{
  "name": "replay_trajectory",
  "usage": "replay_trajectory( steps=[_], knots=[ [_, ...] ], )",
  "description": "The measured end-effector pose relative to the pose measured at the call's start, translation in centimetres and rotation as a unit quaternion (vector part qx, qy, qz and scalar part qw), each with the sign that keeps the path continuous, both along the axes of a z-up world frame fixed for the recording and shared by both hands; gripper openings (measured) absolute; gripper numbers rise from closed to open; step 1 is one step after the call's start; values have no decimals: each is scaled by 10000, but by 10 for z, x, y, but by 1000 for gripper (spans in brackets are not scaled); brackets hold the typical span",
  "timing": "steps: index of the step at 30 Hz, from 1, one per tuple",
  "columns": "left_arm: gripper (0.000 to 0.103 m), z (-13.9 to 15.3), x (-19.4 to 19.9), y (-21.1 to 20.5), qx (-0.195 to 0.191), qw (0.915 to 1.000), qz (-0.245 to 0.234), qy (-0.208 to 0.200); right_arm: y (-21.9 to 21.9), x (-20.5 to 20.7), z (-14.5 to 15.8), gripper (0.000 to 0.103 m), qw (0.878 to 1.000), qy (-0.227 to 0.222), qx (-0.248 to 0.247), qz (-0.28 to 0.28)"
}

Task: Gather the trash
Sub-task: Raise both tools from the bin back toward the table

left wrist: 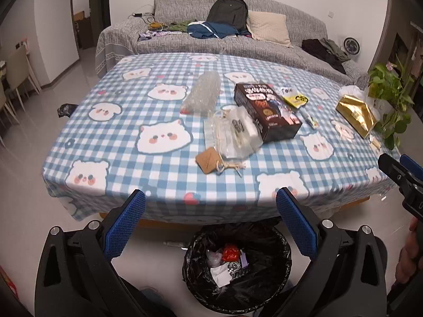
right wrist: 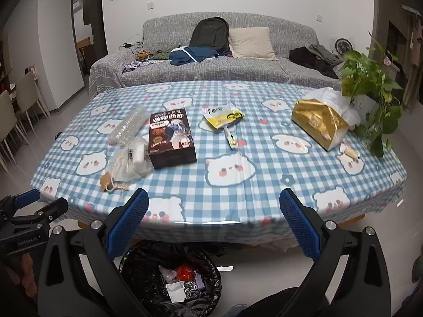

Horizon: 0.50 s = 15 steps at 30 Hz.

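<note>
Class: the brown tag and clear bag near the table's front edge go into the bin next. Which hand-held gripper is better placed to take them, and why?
Left. The brown tag and clear bag lie almost straight ahead of the open left hand-held gripper; from the right hand-held gripper they sit far off to its left.

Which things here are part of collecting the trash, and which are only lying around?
Job: bin on the floor, bubble wrap, clear bag, dark box, yellow wrapper; both grippers, left and right, open and empty.

Lying about: backpack, pillow, potted plant, gold tissue box.
</note>
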<state>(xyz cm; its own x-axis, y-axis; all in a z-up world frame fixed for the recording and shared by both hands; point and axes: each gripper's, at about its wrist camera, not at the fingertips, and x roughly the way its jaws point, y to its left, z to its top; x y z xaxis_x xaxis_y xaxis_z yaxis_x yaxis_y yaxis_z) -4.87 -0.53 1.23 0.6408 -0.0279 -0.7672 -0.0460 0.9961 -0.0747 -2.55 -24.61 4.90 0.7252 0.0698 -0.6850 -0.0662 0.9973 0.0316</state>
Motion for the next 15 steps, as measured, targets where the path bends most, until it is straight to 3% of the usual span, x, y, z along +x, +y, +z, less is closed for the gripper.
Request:
replay_trajectory(
  steps=[8, 15],
  knots=[
    [97, 20, 28, 13, 58, 10000, 38, -55, 7, 26, 16, 95, 9998, 61, -99, 155],
    [97, 16, 77, 25, 100, 9998, 120, 75, 11, 71, 11, 95, 9995, 157, -215, 165]
  ],
)
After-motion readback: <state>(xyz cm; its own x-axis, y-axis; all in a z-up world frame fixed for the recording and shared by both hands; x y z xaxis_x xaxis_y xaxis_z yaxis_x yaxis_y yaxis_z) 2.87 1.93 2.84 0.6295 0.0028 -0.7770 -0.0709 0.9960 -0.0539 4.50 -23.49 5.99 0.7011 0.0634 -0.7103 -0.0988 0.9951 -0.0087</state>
